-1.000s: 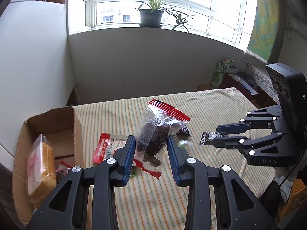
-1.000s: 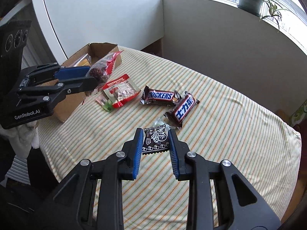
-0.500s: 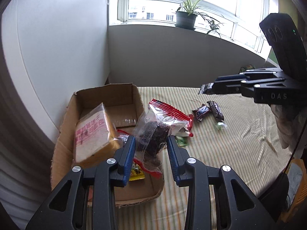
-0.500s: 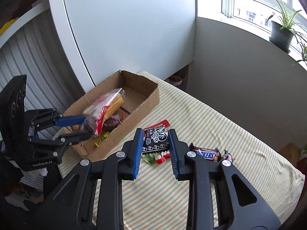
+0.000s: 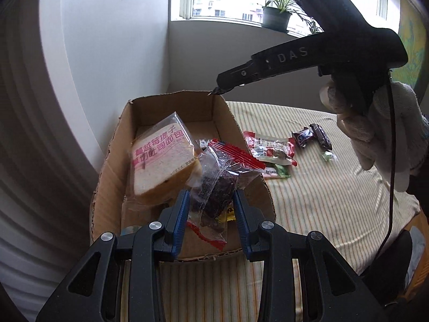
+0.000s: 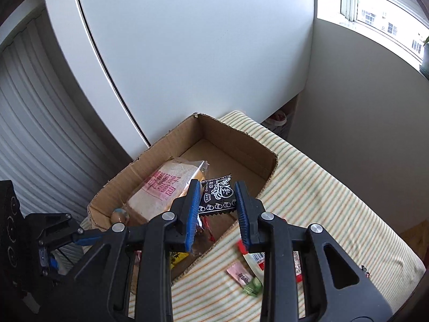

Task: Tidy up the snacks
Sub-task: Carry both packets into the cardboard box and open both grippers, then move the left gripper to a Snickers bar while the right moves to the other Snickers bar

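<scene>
Left wrist view: the left gripper (image 5: 211, 209) has its jaws nearly closed on a clear packet of dark snack (image 5: 218, 190) with red crimped ends, held over the near end of the cardboard box (image 5: 112, 161). The packet's long axis runs up and away from the jaws, its upper red end tilted toward the bread packet (image 5: 161, 158) already lying in the box. A gloved hand (image 5: 375, 134) carries the right gripper above the far box wall. Loose snacks, among them two chocolate bars (image 5: 312, 135), lie on the striped surface (image 5: 321, 201).

Right wrist view: the right gripper (image 6: 217, 209) pinches a small black sachet (image 6: 217, 197) with narrow jaws, hanging above the box interior, long axis crosswise between the pads.

Both items appear to be at the drop-in step; next, each should lower slightly and release over bare box floor, I judge.
</scene>
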{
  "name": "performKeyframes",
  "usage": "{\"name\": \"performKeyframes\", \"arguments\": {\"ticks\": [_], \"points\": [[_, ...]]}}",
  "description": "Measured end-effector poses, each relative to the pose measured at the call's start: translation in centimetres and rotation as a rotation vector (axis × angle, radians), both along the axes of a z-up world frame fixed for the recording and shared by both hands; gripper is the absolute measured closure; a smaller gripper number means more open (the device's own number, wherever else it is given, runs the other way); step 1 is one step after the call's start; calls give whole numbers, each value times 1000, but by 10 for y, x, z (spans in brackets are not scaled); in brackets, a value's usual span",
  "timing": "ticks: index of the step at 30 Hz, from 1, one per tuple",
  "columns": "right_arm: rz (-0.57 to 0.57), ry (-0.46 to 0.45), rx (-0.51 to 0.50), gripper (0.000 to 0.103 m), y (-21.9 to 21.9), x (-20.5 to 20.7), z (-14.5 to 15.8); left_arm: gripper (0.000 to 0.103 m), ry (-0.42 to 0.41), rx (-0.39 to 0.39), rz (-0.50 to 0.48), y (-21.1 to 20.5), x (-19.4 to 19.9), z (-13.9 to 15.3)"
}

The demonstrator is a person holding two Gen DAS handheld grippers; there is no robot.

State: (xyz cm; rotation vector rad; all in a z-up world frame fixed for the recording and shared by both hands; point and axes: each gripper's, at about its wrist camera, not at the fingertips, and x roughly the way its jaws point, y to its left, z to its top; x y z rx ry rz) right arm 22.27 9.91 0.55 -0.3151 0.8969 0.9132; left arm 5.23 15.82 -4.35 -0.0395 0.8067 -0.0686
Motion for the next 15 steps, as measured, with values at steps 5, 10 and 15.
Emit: {"name": "performKeyframes", "arguments": {"ticks": [5, 10, 15], "points": [[9, 24, -2, 66, 14, 6, -5, 69, -5, 7, 14, 2, 2, 0], [-14, 10, 14, 41, 9, 6, 1, 64, -6, -15, 34, 5, 6, 5], [-33, 19, 14, 40, -6, 9, 3, 64, -19, -32, 40, 4, 8, 12]]}}
